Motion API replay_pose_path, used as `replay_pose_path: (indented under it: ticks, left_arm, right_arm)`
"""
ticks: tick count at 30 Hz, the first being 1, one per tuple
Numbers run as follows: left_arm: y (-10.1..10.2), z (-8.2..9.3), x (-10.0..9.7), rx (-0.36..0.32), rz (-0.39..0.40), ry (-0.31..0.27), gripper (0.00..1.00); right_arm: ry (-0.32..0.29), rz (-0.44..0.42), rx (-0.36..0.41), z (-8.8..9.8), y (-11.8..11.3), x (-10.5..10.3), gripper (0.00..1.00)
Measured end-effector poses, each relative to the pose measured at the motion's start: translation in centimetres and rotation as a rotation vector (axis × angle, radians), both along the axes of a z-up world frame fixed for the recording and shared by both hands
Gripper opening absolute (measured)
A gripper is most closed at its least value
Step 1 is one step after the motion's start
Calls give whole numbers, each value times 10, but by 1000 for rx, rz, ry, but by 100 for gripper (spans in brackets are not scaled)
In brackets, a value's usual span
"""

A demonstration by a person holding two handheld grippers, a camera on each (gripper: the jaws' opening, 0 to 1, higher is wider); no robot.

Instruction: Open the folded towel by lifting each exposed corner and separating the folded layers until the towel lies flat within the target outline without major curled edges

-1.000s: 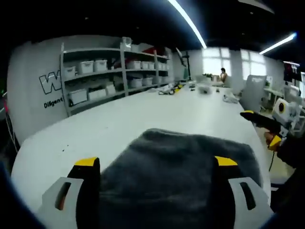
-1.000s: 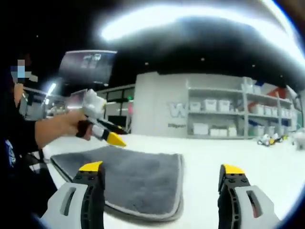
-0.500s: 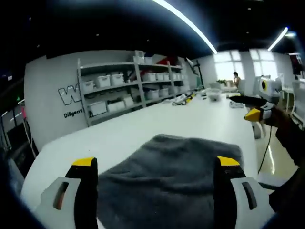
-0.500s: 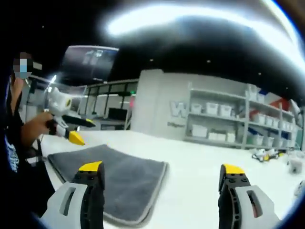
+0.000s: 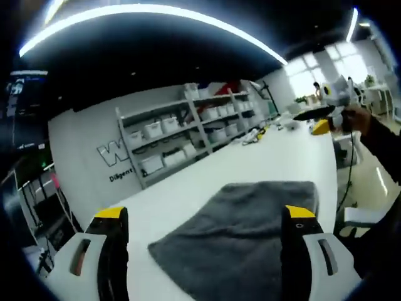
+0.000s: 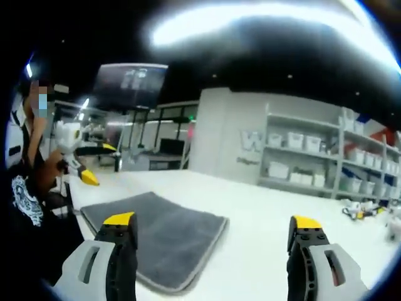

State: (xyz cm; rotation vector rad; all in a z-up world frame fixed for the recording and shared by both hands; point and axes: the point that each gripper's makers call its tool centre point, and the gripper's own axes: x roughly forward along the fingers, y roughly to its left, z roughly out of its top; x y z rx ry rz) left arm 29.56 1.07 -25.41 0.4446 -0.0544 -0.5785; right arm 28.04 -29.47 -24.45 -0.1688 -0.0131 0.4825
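A folded dark grey towel (image 5: 250, 226) lies flat on the white table (image 5: 207, 182). In the left gripper view it sits beyond my left gripper (image 5: 205, 213), whose jaws stand wide open with nothing between them. In the right gripper view the towel (image 6: 160, 241) lies low and left, beyond my right gripper (image 6: 212, 221), which is also open and empty. The right gripper (image 5: 316, 119) appears at the upper right of the left gripper view, held in a hand above the table. The left gripper (image 6: 88, 166) shows at the far left of the right gripper view, off the towel's edge.
Grey shelves with white bins (image 5: 188, 135) line the wall behind the table (image 6: 263, 213), beside wall lettering (image 6: 252, 141). Small items (image 5: 254, 133) lie at the table's far end. A person's dark shirt (image 6: 25, 207) is at the left. A screen (image 6: 128, 84) hangs overhead.
Both views have tilted up and drawn back from the towel. Each gripper, seen from the other's view, has moved outward and away from the towel. The towel lies as before.
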Motion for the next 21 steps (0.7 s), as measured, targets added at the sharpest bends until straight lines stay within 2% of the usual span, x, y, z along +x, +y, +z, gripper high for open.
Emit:
replay_pose_path:
  ticks: [3,6,9,13,16,18,21]
  left_arm:
    - [-21,10,-8,66,-26,-50,100]
    - [-45,23,-15,88,-63,-100,100]
    - [-60,27,-19,109,-70,-107,100]
    - [-81,21,-24,158,-90,-118,100]
    - [-99,11,-23,204,-92,-123,100]
    - [-109,5,-22,227,-91,-126,100]
    - [-121,0,-21,260,-78,-149,100]
  right_arm:
    - [-3,45,-40,19,2,5,99]
    - [-11,111,-63,39,9,10,98]
    - [10,201,-57,47,18,13,96]
    - [20,253,-81,56,21,27,95]
    - [32,361,-75,64,32,34,97]
    - [18,402,-53,76,33,49,96]
    - [32,473,-49,89,42,65,93]
